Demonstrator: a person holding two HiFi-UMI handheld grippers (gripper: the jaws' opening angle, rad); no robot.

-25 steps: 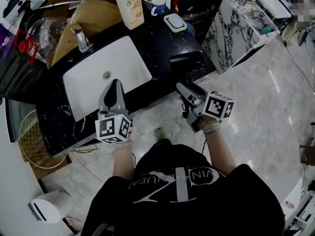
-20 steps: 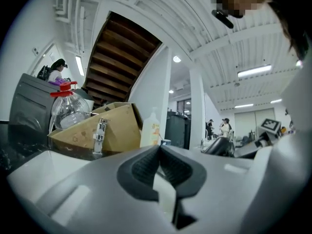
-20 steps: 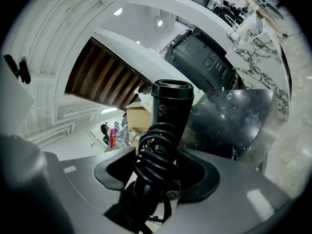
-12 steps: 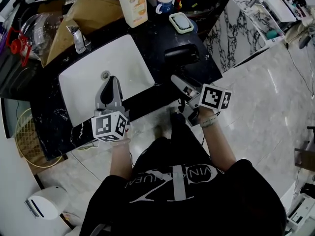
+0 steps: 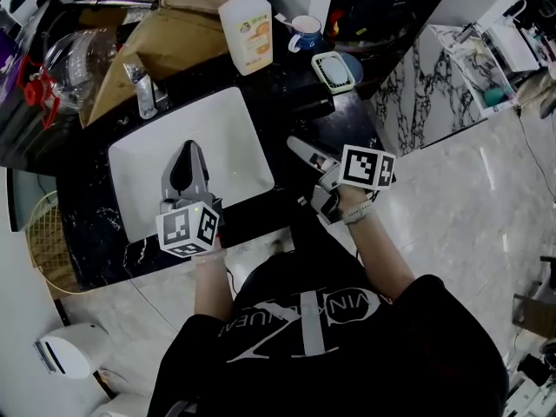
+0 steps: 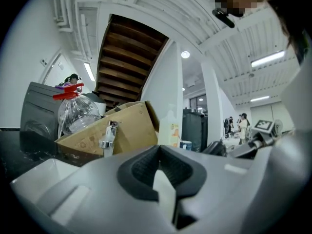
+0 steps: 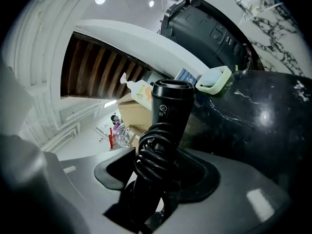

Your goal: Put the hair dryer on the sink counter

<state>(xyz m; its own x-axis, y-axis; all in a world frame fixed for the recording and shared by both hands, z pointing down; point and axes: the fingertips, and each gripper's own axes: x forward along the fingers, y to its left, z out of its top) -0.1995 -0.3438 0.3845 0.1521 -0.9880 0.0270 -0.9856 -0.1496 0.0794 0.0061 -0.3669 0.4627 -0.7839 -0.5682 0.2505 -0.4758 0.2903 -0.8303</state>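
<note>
The black hair dryer (image 7: 170,106), its cord coiled round the handle, stands between the jaws of my right gripper (image 7: 163,169), which is shut on it. In the head view that gripper (image 5: 300,148) reaches over the front edge of the black marble sink counter (image 5: 352,133), and the dryer (image 5: 307,109) is a dark shape against the dark top. My left gripper (image 5: 188,150) hovers over the white sink basin (image 5: 143,163), its fingers meeting at the tips with nothing in them. In the left gripper view (image 6: 163,179) the pads close to a narrow slit.
A chrome faucet (image 5: 146,89), a soap pump bottle (image 5: 247,29), a mug (image 5: 306,33) and a pale green soap dish (image 5: 332,69) stand at the counter's back. A cardboard box (image 5: 165,37) and a clear bottle (image 5: 69,59) lie behind the basin. A marble cabinet (image 5: 434,76) stands at right.
Both grippers have moved forward toward the counter. The right one has carried the hair dryer from above the floor to over the counter's front edge; the left one is now further over the basin.
</note>
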